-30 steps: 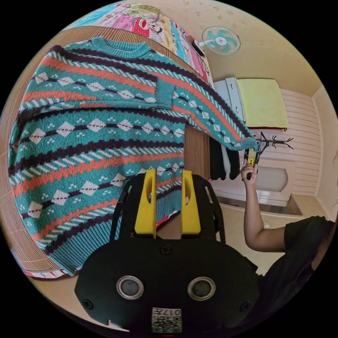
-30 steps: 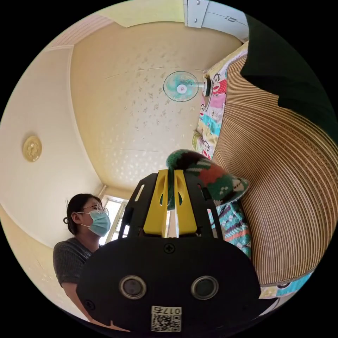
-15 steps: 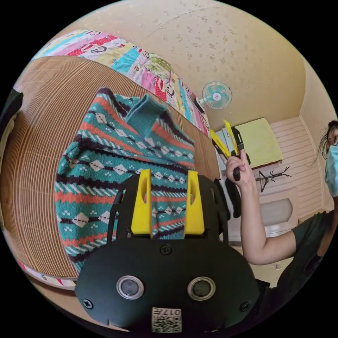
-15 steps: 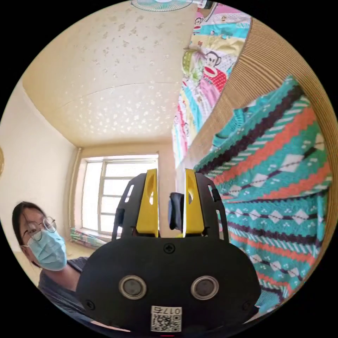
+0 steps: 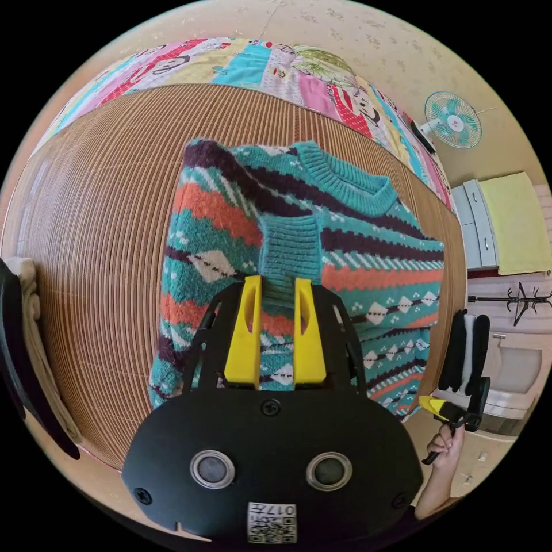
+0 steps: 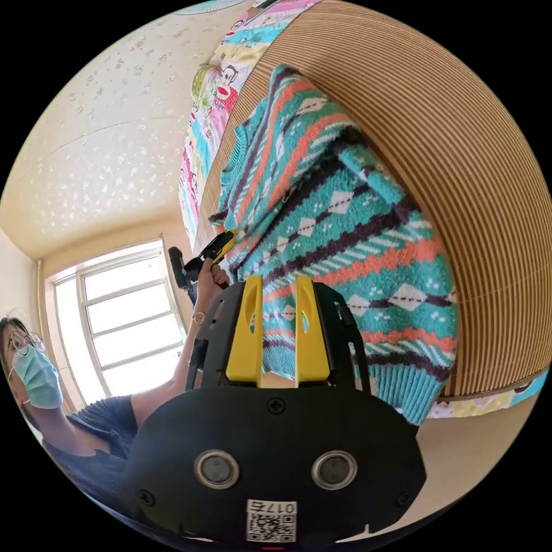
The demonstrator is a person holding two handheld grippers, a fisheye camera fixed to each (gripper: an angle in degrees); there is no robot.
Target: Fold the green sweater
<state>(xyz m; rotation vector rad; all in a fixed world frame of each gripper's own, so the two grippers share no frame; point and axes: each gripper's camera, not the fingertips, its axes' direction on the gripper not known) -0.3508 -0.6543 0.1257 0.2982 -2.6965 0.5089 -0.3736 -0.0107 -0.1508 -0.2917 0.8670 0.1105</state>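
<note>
**Sleeves in, halving fold to come**

A ribbed bamboo mat covers the bed, with a patchwork cartoon quilt along its far edge and a wall fan beyond. The green sweater lies flat on the mat, collar toward the quilt and hem at the near edge, just overhanging it in the right gripper view. Both sleeves are already folded across the chest: one teal cuff rests in the middle of the front, so the garment reads as a narrow rectangle.

The left gripper hovers above that cuff with its jaws parted and nothing between them; it is released. The right gripper hangs over the hem end, jaws likewise apart and empty. In the right gripper view the person's hand holds the left tool over the sweater's far side.

My judgement: the sleeve step is done and the lengthwise fold is next. That calls for both tools to drop to the hem corners, pinch each through all layers without dragging the loose sleeves, then carry the hem up to the collar evenly.
</note>
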